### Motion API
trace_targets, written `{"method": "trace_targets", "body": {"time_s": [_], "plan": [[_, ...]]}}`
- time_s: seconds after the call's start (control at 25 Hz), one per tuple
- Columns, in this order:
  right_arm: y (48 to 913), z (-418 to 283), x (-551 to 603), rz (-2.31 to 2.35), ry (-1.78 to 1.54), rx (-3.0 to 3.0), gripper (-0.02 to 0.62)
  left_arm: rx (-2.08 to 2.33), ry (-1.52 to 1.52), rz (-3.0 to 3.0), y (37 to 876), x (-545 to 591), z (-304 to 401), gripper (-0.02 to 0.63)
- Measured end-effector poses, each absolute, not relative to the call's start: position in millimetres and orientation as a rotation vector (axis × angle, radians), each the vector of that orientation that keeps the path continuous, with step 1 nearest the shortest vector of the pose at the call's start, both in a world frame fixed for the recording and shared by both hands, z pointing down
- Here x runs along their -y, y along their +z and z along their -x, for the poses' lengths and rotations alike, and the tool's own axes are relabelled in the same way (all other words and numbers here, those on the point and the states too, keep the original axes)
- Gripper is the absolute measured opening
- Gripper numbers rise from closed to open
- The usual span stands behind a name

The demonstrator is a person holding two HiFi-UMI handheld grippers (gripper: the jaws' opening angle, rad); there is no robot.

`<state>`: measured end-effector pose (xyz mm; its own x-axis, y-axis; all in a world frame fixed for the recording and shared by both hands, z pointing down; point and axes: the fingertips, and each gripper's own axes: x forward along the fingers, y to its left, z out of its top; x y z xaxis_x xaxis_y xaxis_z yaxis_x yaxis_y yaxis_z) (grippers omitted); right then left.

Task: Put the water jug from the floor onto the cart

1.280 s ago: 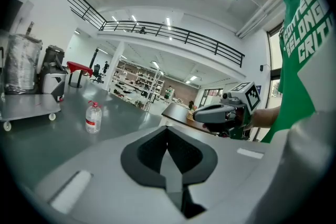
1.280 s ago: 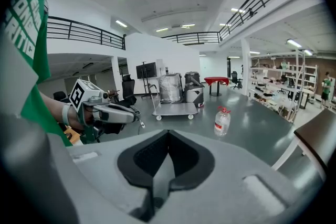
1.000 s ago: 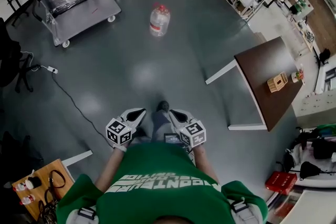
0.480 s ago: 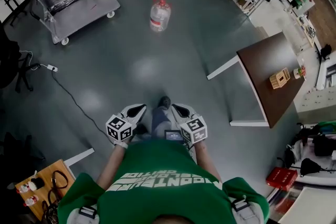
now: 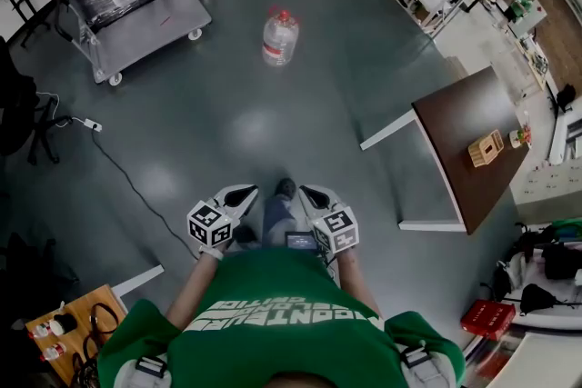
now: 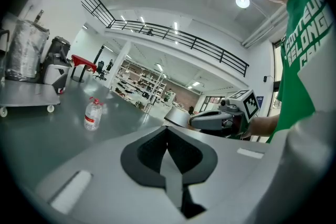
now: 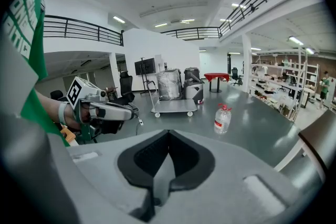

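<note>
Approach stage: jug out of reach, both grippers empty.
Water jug (image 5: 279,38) stands upright on the grey floor (image 5: 227,132), well ahead of the person, with the flat cart (image 5: 150,24) near it to the left. Left gripper (image 5: 242,193) and right gripper (image 5: 312,194) are held close to the body, jaws pressed together on nothing — probably because no grasp is due at this range.

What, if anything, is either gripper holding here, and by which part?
Nothing is held. The left gripper and right gripper are both shut with nothing between their jaws. The water jug stands untouched on the floor ahead.
</note>
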<state>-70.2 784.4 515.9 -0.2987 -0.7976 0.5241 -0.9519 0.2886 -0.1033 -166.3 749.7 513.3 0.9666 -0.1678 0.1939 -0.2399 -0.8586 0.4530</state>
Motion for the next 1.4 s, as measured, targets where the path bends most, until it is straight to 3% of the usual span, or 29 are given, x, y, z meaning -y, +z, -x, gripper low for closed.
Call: {"method": "trace_targets", "body": {"time_s": [1.4], "plan": [[512, -26, -668, -1.647, 0.614, 2.155, -0.012, 0.232, 0.282, -2.637, 501, -633, 81, 0.005]]}}
